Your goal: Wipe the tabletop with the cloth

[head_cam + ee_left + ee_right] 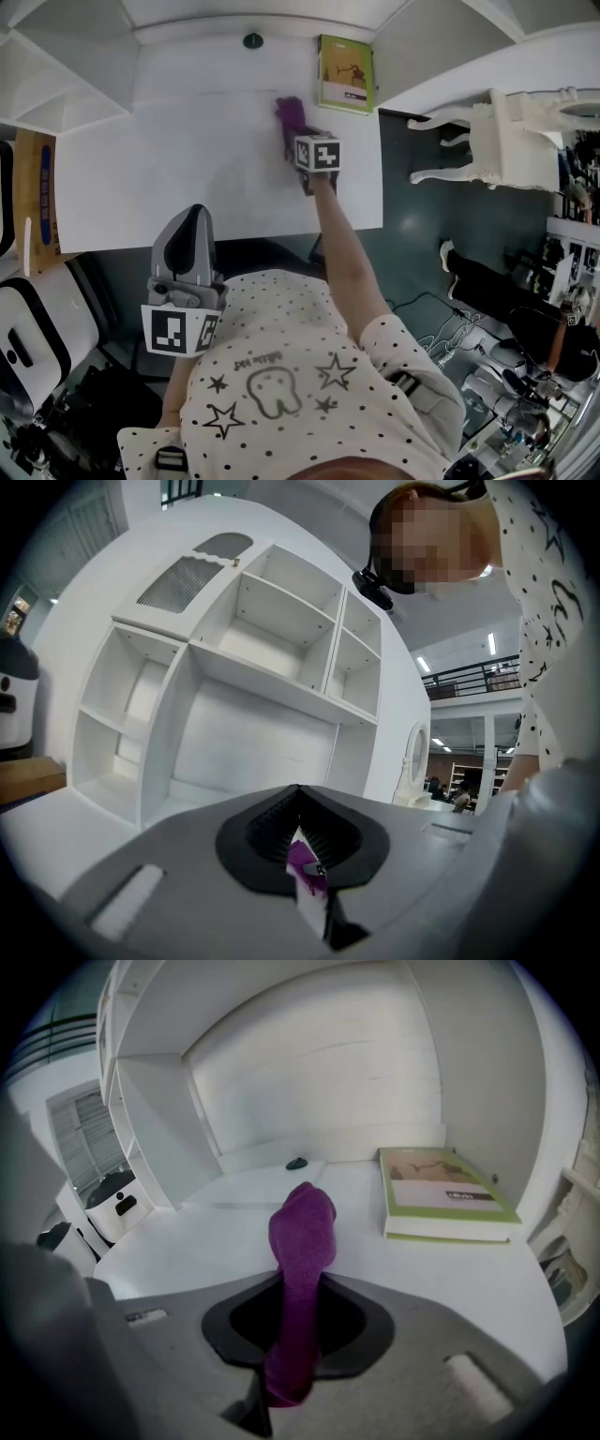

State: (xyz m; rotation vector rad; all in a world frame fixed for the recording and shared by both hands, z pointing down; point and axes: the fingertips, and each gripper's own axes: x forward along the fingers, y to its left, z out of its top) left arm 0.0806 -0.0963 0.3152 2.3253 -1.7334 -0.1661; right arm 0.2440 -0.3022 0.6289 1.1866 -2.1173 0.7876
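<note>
The right gripper (292, 141), held at arm's length over the white tabletop (169, 169), has its jaws closed on the purple cloth (300, 1241). We see the cloth run forward from between the jaws and end in a bunched tip. We place the cloth over the far right part of the tabletop, to the left of the green book (345, 73) and apart from it. A small dark round object (253, 40) sits at the back edge. The left gripper (191, 225) is held close to the person's body, short of the table's near edge. Its jaws are drawn together to a narrow slit and grip nothing. White shelves (253, 658) fill its view.
</note>
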